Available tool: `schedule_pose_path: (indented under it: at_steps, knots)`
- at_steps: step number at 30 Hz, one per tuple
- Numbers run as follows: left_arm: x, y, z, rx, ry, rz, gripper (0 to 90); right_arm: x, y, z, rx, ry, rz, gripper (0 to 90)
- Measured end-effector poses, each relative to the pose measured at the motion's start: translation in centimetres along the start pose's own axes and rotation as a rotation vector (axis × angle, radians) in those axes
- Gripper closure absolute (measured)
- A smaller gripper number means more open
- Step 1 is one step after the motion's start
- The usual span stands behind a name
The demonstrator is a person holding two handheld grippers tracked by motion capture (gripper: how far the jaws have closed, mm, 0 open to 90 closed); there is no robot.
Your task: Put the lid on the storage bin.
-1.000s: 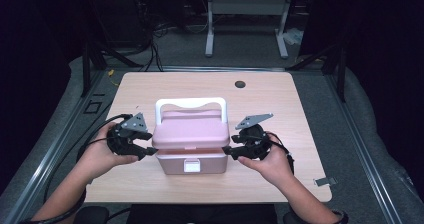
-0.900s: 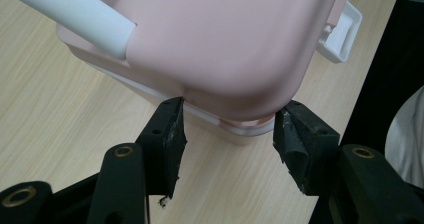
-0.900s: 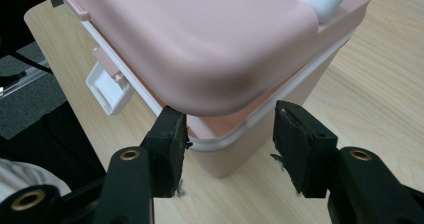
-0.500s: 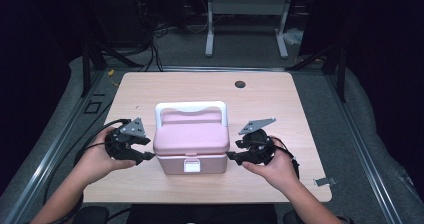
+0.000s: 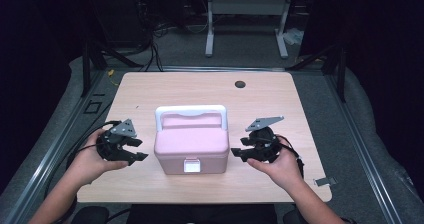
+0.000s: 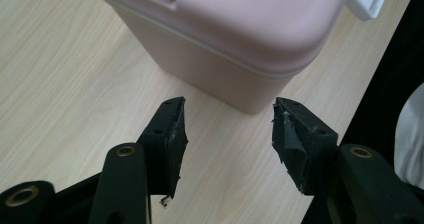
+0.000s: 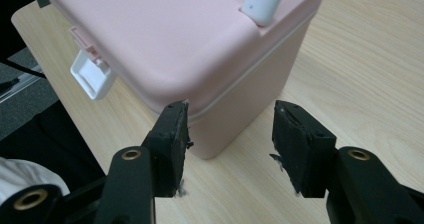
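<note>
We hold the left gripper [image 5: 141, 150] and right gripper [image 5: 236, 152] open, empty, flanking the pink box [image 5: 191, 149] to square up a two-sided grip.

light: even overhead | table [image 5: 150, 91] bright | surroundings dark | blur: slight

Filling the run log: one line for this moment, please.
pink box lid shut, on table | left gripper open, beside box, apart | right gripper open, beside box, holding nothing
</note>
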State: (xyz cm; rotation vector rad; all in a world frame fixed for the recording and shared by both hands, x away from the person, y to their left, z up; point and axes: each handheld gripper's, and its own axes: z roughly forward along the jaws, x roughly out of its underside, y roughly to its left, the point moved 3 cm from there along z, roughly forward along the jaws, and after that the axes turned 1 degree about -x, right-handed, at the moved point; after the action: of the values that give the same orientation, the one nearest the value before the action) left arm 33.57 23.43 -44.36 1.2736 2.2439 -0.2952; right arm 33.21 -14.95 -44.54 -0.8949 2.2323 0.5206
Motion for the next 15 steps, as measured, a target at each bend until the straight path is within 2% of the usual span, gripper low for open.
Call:
schedule_pose_path:
  at_steps: [6, 15]
  knots:
    - [1.1, 0.8, 0.6, -0.003, 0.004, -0.041, 47.2, 0.3, -1.4, -0.1, 0.037, -0.015, 0.029, 48.3]
    - [2.3, 1.5, 1.4, -0.01, 0.008, -0.08, 47.3, 1.8, -3.6, 0.7, 0.096, 0.0, 0.08, 48.3]
